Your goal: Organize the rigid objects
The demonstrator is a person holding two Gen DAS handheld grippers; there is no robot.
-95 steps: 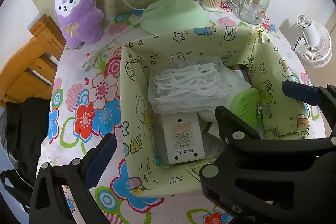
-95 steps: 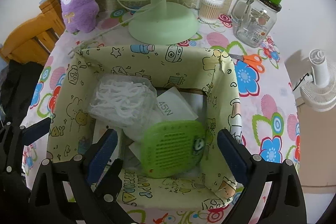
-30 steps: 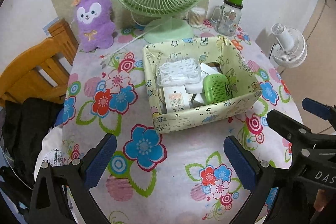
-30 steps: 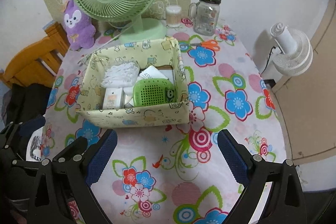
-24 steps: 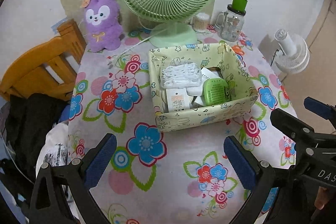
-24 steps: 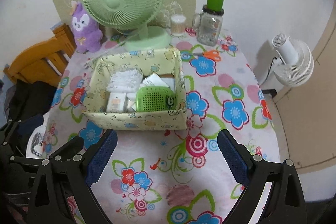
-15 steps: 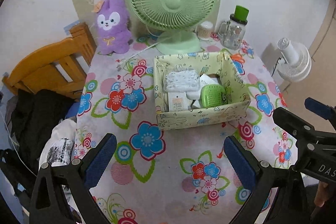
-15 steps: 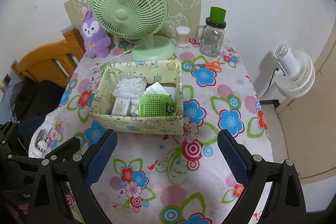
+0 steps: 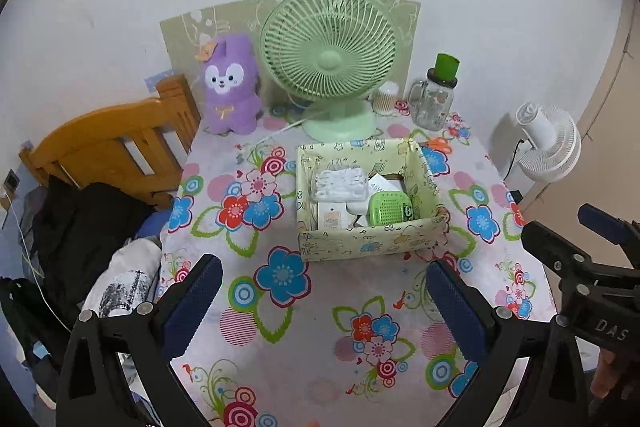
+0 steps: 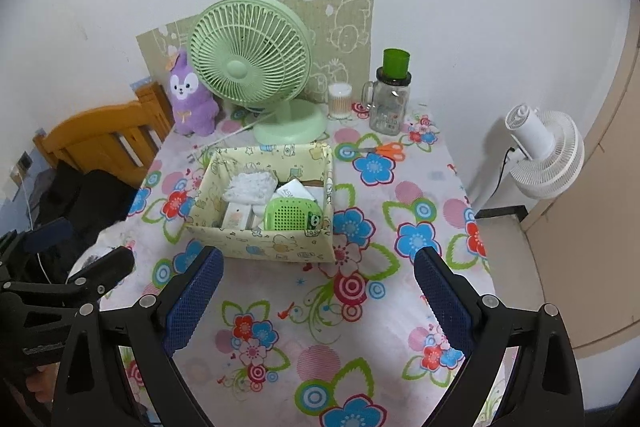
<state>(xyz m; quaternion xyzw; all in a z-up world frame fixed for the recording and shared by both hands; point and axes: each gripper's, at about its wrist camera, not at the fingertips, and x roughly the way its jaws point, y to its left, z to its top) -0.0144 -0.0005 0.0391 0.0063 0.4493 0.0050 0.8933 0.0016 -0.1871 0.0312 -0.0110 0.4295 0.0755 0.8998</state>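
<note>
Both grippers now sit well back from the storage box [image 9: 362, 203], which earlier filled each view. Left gripper [image 9: 320, 301] and right gripper [image 10: 316, 287]: fingers spread wide, holding nothing, above bare floral tablecloth [image 10: 360, 339] on the near side of the box. Inside the box: green perforated case [image 10: 290, 215], white packets. Green fan [image 9: 330, 59] stands behind the box.

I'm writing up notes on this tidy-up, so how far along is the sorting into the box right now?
Mostly done, it seems. The patterned box already holds the green perforated case, a white bundle and small white boxes. Nothing is in hand: the left hand-held gripper and right hand-held gripper are open and empty, short of the box. Possibly left: the orange scissors lie loose on the table.
</note>
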